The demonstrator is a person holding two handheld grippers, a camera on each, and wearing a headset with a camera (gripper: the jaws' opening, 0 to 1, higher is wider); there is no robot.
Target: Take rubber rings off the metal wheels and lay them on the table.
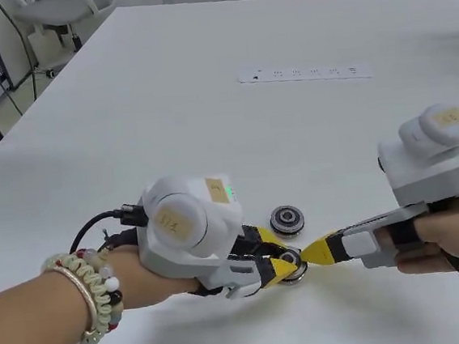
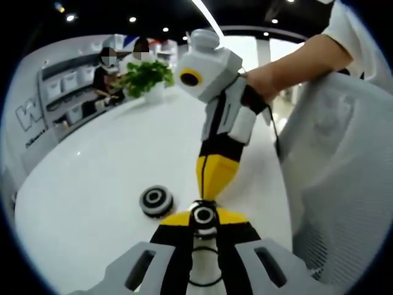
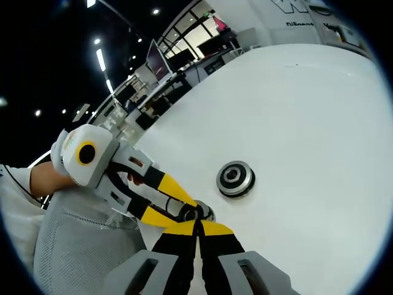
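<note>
Left claw [image 2: 203, 220] clamps a flat-lying, hub-up wheel [image 2: 203, 214]; right claw [image 3: 198, 222], pinched together, touches its rim.

On the table [image 1: 166, 105], near its front edge, my left gripper [image 1: 283, 266] and my right gripper [image 1: 309, 255] meet tip to tip at a wheel [image 1: 294, 270] between them. A second wheel [image 1: 287, 219] lies just behind it, and a power strip [image 1: 305, 73] lies well behind that.

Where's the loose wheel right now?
Head view, lower centre: loose wheel lies on the table just beyond the held wheel, where left gripper and right gripper meet.
</note>
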